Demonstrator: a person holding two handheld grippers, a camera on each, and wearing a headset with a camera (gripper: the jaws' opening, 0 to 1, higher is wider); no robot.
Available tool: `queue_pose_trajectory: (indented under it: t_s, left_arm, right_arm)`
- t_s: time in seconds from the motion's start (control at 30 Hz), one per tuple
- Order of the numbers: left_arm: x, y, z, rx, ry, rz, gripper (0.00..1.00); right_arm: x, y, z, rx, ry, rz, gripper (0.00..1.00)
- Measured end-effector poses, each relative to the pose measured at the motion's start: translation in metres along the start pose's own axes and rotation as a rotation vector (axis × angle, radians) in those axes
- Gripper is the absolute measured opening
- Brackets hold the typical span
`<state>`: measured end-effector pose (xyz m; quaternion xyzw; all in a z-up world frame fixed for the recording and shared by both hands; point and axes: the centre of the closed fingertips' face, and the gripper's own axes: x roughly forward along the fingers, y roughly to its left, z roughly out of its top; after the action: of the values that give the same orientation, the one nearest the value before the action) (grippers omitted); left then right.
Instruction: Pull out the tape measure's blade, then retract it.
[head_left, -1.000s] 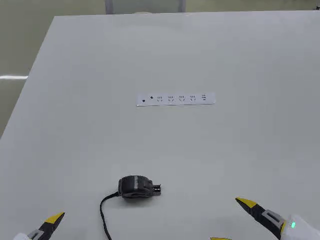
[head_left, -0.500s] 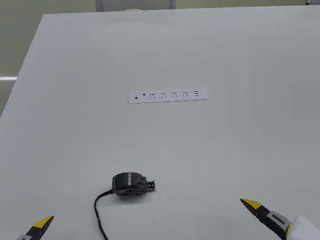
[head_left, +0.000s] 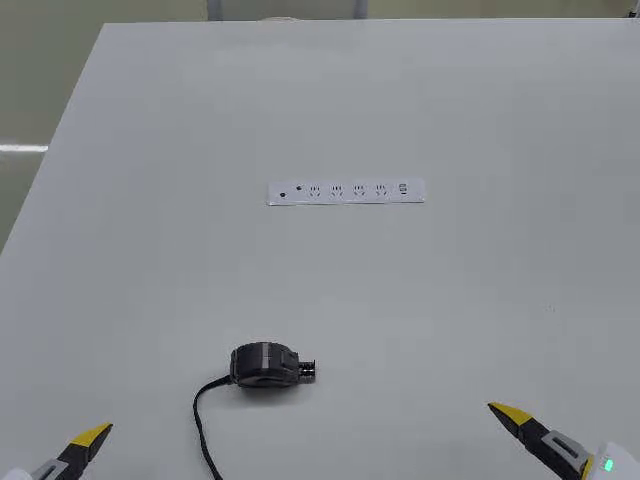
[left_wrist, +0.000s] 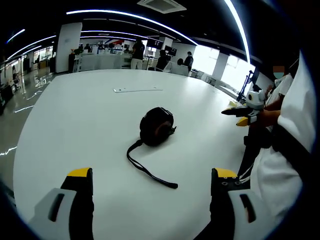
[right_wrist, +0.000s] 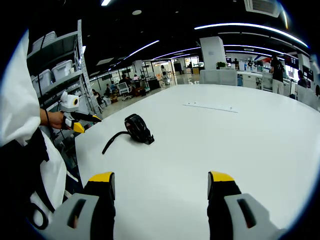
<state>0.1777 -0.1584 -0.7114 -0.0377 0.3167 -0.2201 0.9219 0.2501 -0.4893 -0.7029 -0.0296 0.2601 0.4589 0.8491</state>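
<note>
The round black tape measure (head_left: 265, 365) lies near on the white table (head_left: 450, 120). The yellow-tipped left gripper (left_wrist: 152, 173) and right gripper (right_wrist: 162, 177) are both spread wide.

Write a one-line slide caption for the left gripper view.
Open left gripper faces the black tape measure, wrist strap trailing, on the white table.

The tape measure (head_left: 266, 365) lies on the table (head_left: 480, 120) near the front edge, its strap (head_left: 199, 425) trailing toward the person. The power strip (head_left: 345, 191) lies well behind it, mid-table. The left gripper (left_wrist: 152, 173) is front-left of it, the right gripper (right_wrist: 162, 176) front-right, both apart.
</note>
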Motion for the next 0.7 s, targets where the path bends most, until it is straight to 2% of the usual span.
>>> queue_pose_trajectory:
  t_s: [0.7]
  left_arm:
    - [-0.0036,-0.0029,-0.0017,-0.002,-0.008,0.002,0.98]
  right_arm:
    - [-0.0048,0.0042,-0.0025,0.006,-0.006,-0.005,0.76]
